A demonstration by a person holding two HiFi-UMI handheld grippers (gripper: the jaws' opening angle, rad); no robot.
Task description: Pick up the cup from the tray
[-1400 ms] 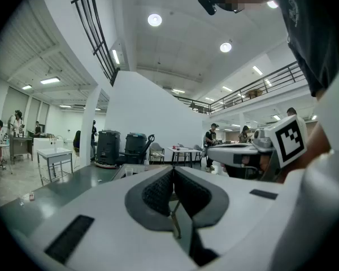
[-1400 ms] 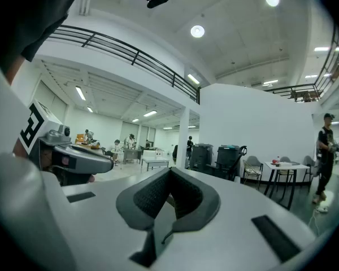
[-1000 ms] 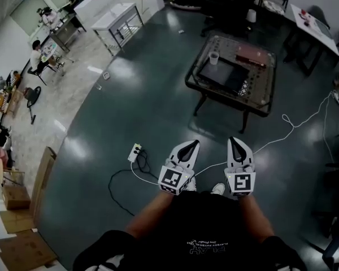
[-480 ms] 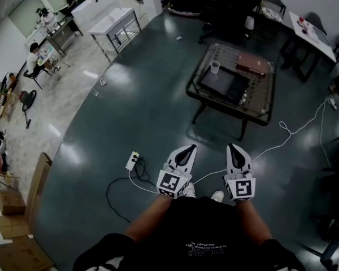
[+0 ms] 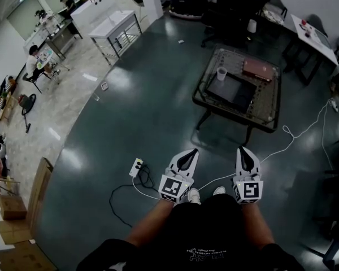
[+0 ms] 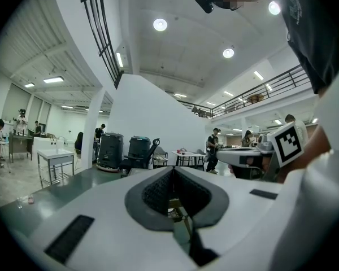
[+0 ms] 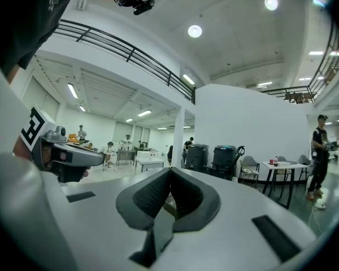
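A small white cup point(image 5: 221, 74) stands at the far left corner of a dark tray point(image 5: 233, 90) on a low glass-topped table point(image 5: 199, 101), well ahead of me across the floor. Both grippers are held close to the person's waist, far from the table. My left gripper point(image 5: 190, 152) has its jaws together and holds nothing; in its own view its tips point(image 6: 172, 171) meet. My right gripper point(image 5: 243, 149) is likewise shut and empty, its tips point(image 7: 169, 171) closed. Neither gripper view shows the cup.
A brown book-like object point(image 5: 257, 70) lies on the table behind the tray. A power strip point(image 5: 136, 167) and cables lie on the floor by my left foot. A white cable point(image 5: 294, 130) runs right of the table. Metal tables point(image 5: 116, 27) stand back left, chairs and desk point(image 5: 313, 30) back right.
The view has shifted a little: the table now sits slightly further right and lower in the head view. Both grippers stay shut and low, a bit lower in frame.
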